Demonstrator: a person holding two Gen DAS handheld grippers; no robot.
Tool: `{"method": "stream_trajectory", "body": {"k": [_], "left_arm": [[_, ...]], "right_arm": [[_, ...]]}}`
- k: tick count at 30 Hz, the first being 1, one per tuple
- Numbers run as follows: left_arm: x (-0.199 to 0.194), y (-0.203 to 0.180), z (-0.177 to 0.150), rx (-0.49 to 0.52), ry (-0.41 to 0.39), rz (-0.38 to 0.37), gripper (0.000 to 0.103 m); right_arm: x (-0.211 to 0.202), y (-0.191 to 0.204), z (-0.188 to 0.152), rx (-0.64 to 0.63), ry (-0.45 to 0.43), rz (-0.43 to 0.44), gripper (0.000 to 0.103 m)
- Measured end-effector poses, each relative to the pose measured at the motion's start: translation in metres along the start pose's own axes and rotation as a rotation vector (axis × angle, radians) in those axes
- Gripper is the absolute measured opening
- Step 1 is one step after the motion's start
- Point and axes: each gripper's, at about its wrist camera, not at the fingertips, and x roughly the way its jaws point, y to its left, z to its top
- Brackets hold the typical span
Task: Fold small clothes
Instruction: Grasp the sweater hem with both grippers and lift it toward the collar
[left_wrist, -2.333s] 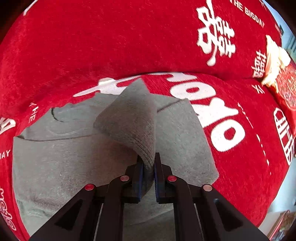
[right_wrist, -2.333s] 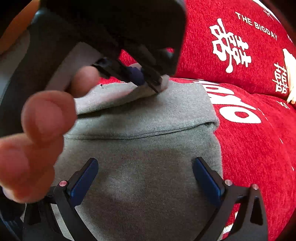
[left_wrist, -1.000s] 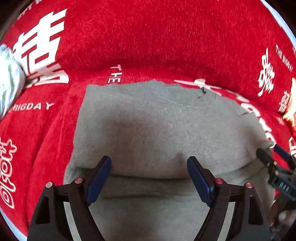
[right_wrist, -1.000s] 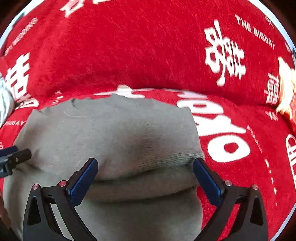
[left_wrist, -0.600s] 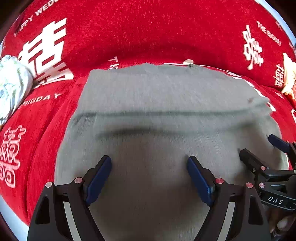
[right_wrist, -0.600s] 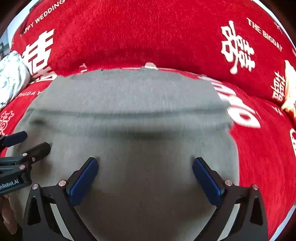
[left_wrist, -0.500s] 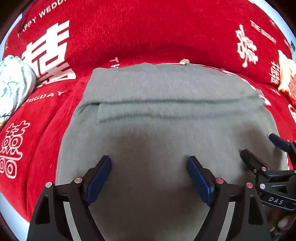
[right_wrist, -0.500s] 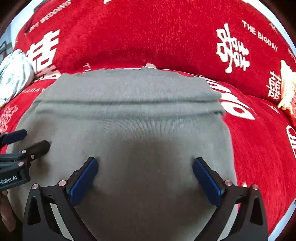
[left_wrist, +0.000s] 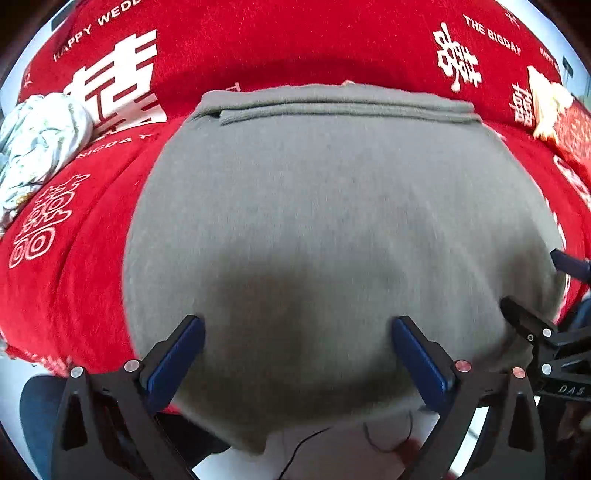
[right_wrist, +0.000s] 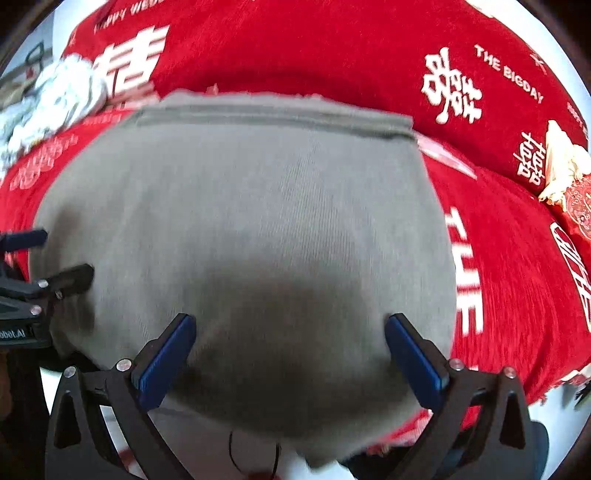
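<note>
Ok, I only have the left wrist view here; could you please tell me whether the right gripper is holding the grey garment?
Observer: No, the right gripper is open, its blue pads wide apart over the grey garment, gripping nothing.
Operator: And how does my left gripper look from that side?
Observer: The left gripper sits at the garment's left edge, fingers apart.
Operator: What lies past the garment's right edge?
Observer: The red cover, with the white letters THE printed right beside that edge.

Lighting was bright and even. A soft shadow sat on the grey garment (left_wrist: 332, 206) near the lens. Motion blur and fisheye bending were heavy at the edges.
</note>
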Motion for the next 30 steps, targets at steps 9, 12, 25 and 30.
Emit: {"method": "stream_trajectory", "body": {"k": [9, 12, 25, 30], "left_arm": [[0.005, 0.065, -0.027, -0.320, 0.122, -0.001, 0.102], [0.022, 0.074, -0.032, -0.383, 0.193, -0.077, 0.101], [-0.043, 0.075, 0.003, -0.308, 0.053, -0.266, 0.013], [-0.043, 0.088, 0.069, -0.306, -0.070, -0.260, 0.013]], "right_arm": [[-0.011, -0.036, -0.031, 0.173, 0.133, -0.034, 0.103], [0.003, -0.038, -0.035, 0.193, 0.201, 0.009, 0.101], [-0.064, -0.062, -0.005, 0.221, 0.015, 0.274, 0.005], [-0.075, -0.078, 0.054, 0.247, -0.159, 0.258, 0.002]]}}
